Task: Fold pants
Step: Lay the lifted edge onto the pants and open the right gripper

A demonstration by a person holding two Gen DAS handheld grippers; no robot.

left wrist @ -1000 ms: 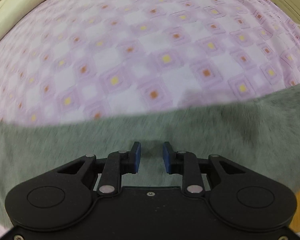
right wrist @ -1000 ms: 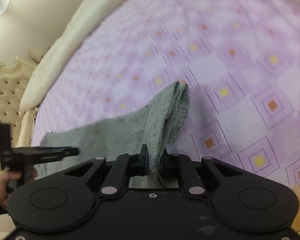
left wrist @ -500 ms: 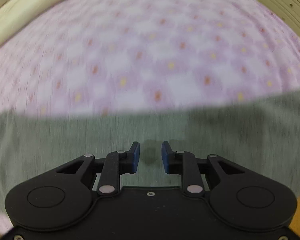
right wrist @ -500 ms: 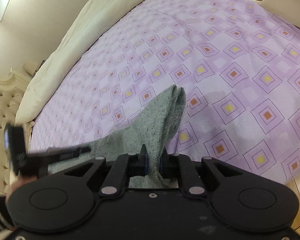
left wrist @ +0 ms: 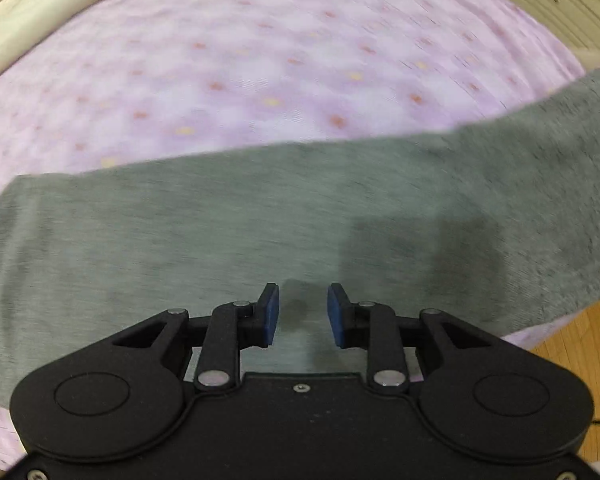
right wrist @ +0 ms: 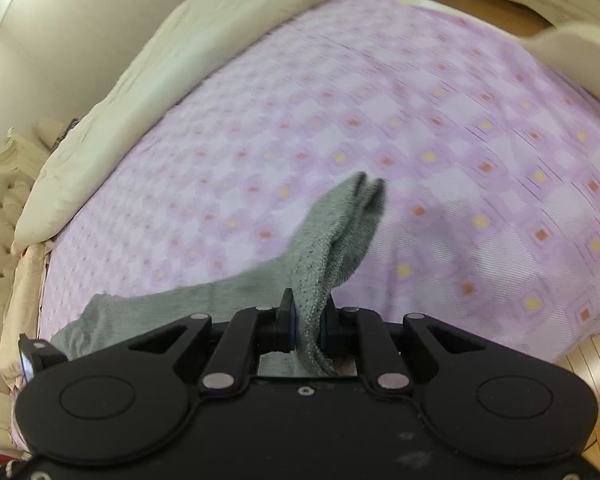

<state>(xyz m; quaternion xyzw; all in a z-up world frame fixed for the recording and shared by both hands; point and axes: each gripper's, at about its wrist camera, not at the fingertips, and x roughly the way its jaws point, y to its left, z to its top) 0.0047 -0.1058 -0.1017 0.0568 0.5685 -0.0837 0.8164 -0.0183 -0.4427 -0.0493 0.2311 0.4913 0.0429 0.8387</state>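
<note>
The right claw (right wrist: 307, 326) pinches bunched grey pants (right wrist: 332, 240), apparently lifted above the purple bedspread (right wrist: 440, 128).

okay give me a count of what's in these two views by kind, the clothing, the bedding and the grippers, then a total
Clothing: 1, the grey-green pants.
Bedding: 2, the purple patterned bedspread and the cream duvet.
Grippers: 2, the left gripper, open above the pants, and the right gripper, shut on the pants.
Total: 5

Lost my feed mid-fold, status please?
Right claw shut on pants, bunched end lifted. Left claw open, over pants, gripping nothing. Bedspread ahead, nothing in the way.
</note>
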